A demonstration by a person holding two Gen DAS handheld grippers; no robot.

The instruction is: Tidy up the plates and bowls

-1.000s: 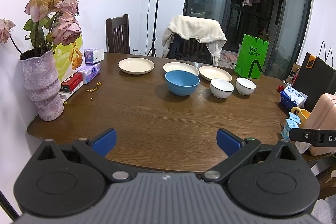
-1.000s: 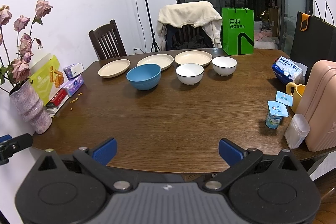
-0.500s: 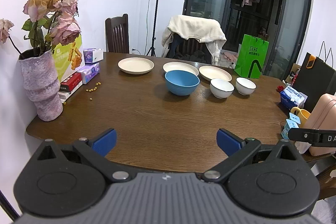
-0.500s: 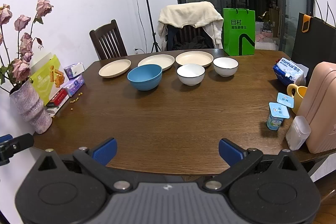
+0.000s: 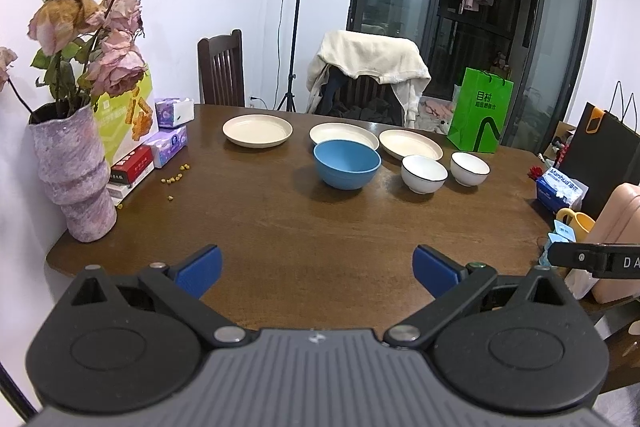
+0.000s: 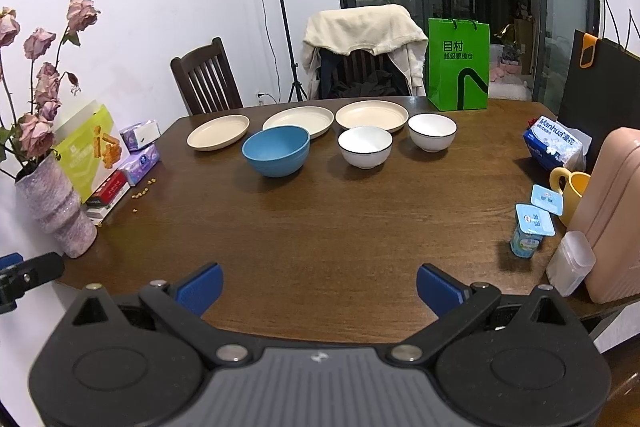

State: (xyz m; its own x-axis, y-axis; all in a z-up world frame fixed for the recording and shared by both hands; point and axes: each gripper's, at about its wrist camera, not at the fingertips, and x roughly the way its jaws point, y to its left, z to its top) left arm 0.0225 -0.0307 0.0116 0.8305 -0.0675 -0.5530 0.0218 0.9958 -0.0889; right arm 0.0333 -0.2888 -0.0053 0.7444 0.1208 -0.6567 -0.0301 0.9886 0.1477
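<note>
Well, both tools, left [image 5: 316, 269] and right [image 6: 318, 285], gape empty (plates [image 6: 298, 122] and bowls [image 6: 276, 151] sit apart).

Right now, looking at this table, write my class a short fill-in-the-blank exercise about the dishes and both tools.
1. The number of cream plates in the back row is ____.
2. The biggest bowl is coloured ____.
3. The two white bowls stand on the blue bowl's ____ side.
4. The left tool and right tool both hold ____.

Missing words: three; blue; right; nothing
</note>
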